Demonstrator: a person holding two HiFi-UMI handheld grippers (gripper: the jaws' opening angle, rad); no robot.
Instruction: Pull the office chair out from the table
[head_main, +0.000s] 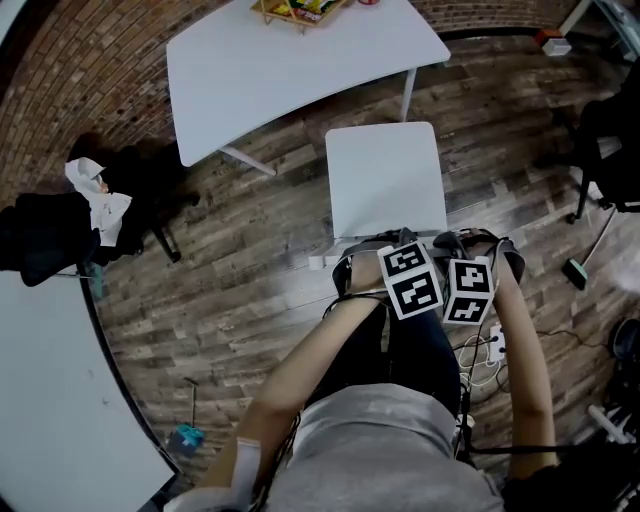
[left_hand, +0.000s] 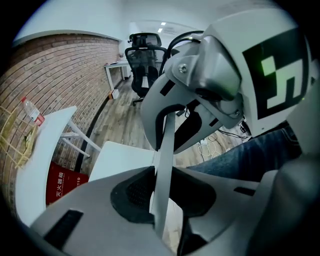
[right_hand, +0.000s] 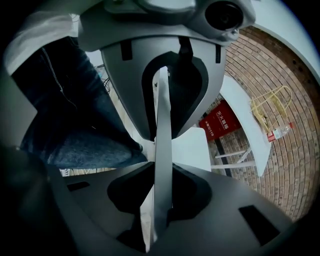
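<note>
1. Our left gripper has its jaws pinching the thin top edge of the chair back. The dark pads press on both sides of it.
2. Our right gripper pinches the same edge, just beside the left one.
3. The white chair stands right in front of us, between us and the table. Its seat is near the table but not under the top.
4. We think the chair back is hard and stiff, so it should not bend when we pull. It looks smooth, so it could slip out of the jaws. We need a tight hold.
5. The chair looks light to us. It should slide well on the wood floor.
6. The top of the chair back seems a good place to hold. A slow, even pull with both grippers should stop the chair from twisting or tipping toward us.
7. The cables by our feet could catch a chair leg.
</note>
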